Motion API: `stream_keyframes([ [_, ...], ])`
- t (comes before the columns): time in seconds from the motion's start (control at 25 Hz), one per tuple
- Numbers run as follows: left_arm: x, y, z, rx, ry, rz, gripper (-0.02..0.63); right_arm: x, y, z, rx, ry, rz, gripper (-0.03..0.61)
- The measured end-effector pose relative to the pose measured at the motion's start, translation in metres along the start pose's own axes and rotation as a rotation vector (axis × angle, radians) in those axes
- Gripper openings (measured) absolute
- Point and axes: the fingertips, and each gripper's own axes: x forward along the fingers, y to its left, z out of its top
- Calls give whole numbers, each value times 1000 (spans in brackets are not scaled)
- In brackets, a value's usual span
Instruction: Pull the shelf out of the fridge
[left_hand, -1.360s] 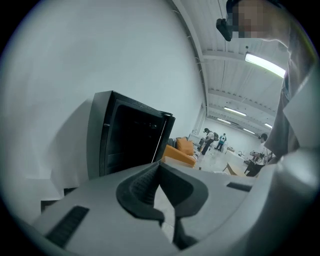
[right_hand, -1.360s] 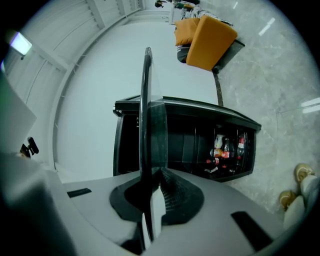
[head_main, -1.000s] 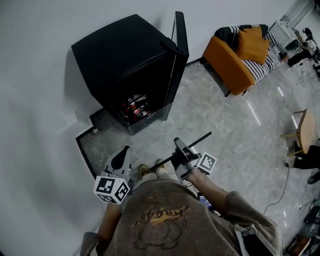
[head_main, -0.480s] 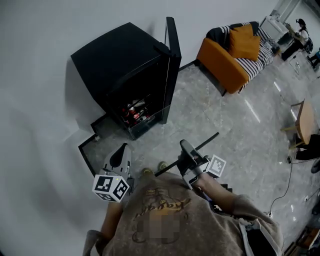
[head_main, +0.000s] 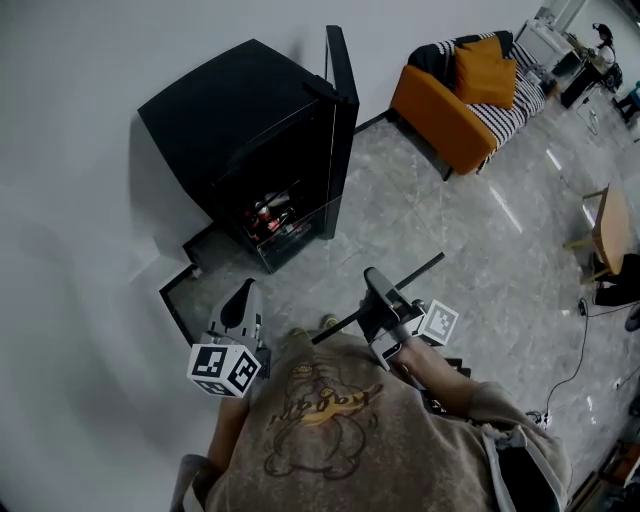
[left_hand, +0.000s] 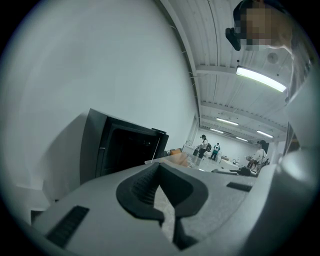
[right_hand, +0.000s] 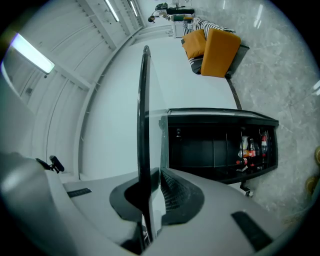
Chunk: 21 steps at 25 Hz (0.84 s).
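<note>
The fridge (head_main: 240, 130) is a small, boxy black cabinet with a matt top. It stands on the floor against a plain white wall. Its thin door (head_main: 340, 110) is swung wide open. The inside is dark, and a few bottles (head_main: 272, 212) with red labels sit low down in it. The floor (head_main: 480, 260) is glossy grey stone with pale veins. Further back is an orange sofa (head_main: 440, 105) with a striped cover and an orange cushion (head_main: 485, 70).

The shelf (right_hand: 142, 125) is out of the fridge and well apart from it, held in the air in front of the person. It is a flat, clear pane with a dark rim. Both the head view and the right gripper view show it edge-on, as a thin black bar.

The right gripper (head_main: 377, 298) is light grey plastic with dark ribbed pads. Its jaws are clamped on the shelf's rim partway along the bar, and the forearm reaches forward from the body. The shelf slants up and to the right from the grip.

The left gripper (left_hand: 162, 200) is held low at the person's left side and points towards the fridge. Its jaws are drawn together with nothing between them, and only a sliver of floor shows through. The person wears a brown printed shirt (head_main: 330, 430).
</note>
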Motion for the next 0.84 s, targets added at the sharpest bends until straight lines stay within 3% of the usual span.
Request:
stream_keyframes([
  [0.6,-2,11,0,-15,-1,3,0,19,3,-3,-18,101,15,29],
  [0.84,5,22,6,6,-14,7,0,48,-3,-4,-49,208,32,31],
])
